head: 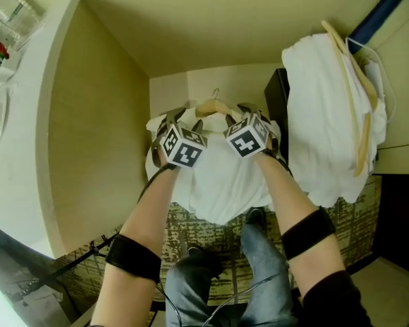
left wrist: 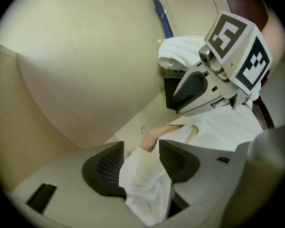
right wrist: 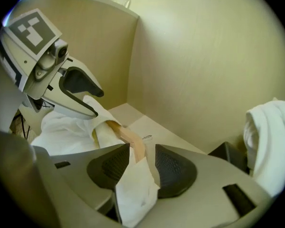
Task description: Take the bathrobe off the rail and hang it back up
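pale beige wardrobe walls [head: 102, 135], dark patterned carpet [head: 358, 213] below

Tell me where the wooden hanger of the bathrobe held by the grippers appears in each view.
Head view: hanger near the centre.
Left gripper view: hanger at lower centre, at the tips of the fingers.
Right gripper view: hanger at lower centre, entering between the fingers.
Shared landmark: second bathrobe, at right, top centre-right and right edge respectively.
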